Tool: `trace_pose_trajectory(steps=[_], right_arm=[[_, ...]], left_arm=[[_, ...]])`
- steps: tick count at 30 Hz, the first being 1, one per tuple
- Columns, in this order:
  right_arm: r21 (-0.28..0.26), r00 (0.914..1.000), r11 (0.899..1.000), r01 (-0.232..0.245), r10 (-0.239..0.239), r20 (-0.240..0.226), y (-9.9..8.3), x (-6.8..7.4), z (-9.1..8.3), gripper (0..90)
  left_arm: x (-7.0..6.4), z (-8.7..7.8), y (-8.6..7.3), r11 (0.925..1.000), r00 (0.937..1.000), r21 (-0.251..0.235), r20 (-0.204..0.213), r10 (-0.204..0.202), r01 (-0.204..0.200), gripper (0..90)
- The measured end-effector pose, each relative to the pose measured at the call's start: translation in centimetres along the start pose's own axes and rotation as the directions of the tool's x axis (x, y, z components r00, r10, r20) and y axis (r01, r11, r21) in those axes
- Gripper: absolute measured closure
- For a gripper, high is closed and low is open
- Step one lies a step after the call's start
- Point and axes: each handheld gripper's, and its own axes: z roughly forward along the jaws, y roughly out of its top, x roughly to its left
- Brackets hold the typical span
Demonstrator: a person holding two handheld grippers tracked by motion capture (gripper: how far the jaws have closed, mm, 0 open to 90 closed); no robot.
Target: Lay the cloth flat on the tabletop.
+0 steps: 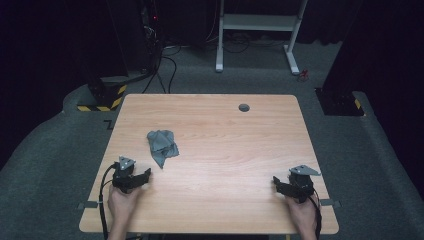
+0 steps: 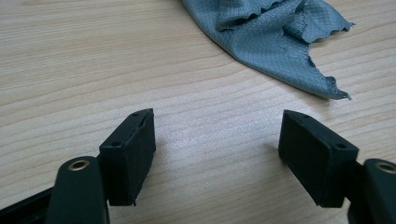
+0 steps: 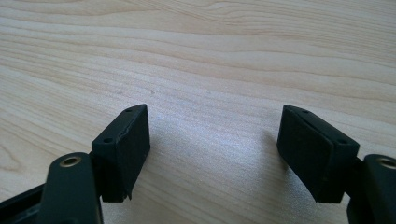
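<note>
A crumpled grey cloth [image 1: 162, 145] lies on the left half of the wooden table [image 1: 225, 150]. My left gripper [image 1: 145, 175] rests low on the table just below and left of the cloth, open with nothing between its jaws. In the left gripper view the cloth [image 2: 275, 37] lies ahead and to the right, its pointed corner close beyond the open left gripper [image 2: 217, 135]. My right gripper [image 1: 276, 182] sits near the table's front right, open and empty. In the right gripper view, bare wood lies between the jaws of the open right gripper [image 3: 212, 135].
A round dark grommet hole [image 1: 244, 107] sits near the table's far edge. Beyond the table stand a white desk frame [image 1: 257, 30] and dark equipment with cables [image 1: 150, 45] on grey carpet. A hand holds each gripper at the front edge.
</note>
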Motion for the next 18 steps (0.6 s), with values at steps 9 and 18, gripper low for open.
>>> trace_pose_trajectory(steps=[9, 18], right_arm=[[0.000, 1.0000, 1.000, 0.000, 0.000, -0.001, 0.00, -0.02, -0.01, 25.5], [0.000, 1.0000, 1.000, 0.001, -0.001, -0.002, -0.02, -0.03, -0.03, 25.6]], left_arm=[[-0.14, 0.17, 0.11, 0.9995, 0.9993, 0.015, 0.022, 0.028, -0.029, 19.5], [-0.27, 0.35, 0.22, 0.9993, 0.9988, 0.023, 0.039, 0.029, -0.030, 13.9]])
